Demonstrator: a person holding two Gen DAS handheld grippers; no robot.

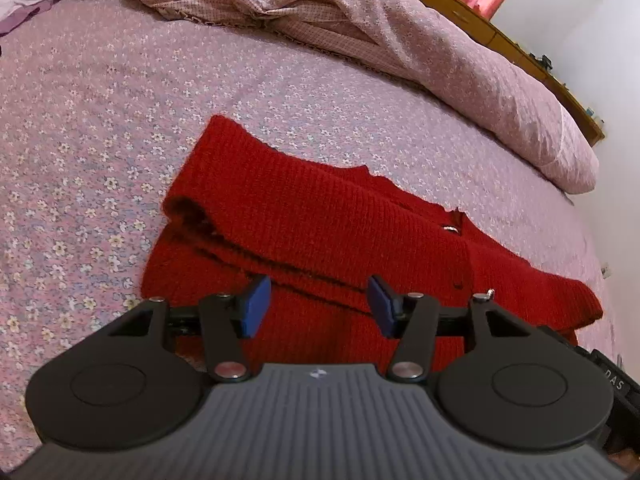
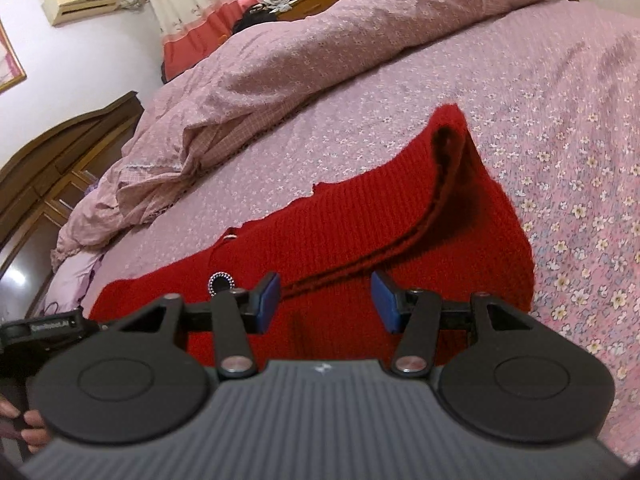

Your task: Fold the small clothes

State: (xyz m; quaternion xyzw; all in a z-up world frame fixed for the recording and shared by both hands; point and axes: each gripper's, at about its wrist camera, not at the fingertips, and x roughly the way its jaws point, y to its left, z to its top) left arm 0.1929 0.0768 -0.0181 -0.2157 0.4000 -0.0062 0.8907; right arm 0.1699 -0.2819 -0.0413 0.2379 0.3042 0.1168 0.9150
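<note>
Red knit cardigan [image 1: 328, 236] half-folded on floral bedsheet [image 1: 100, 128]. Left gripper [image 1: 319, 306] and right gripper [image 2: 325, 300] parted, empty. Risk: snagging loose sleeve layer, undoing fold.

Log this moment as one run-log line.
task: fold small clothes | item: red knitted cardigan, partly folded on floral bedspread | left tool: open, empty, above cardigan | right tool: open, empty, above cardigan
</note>
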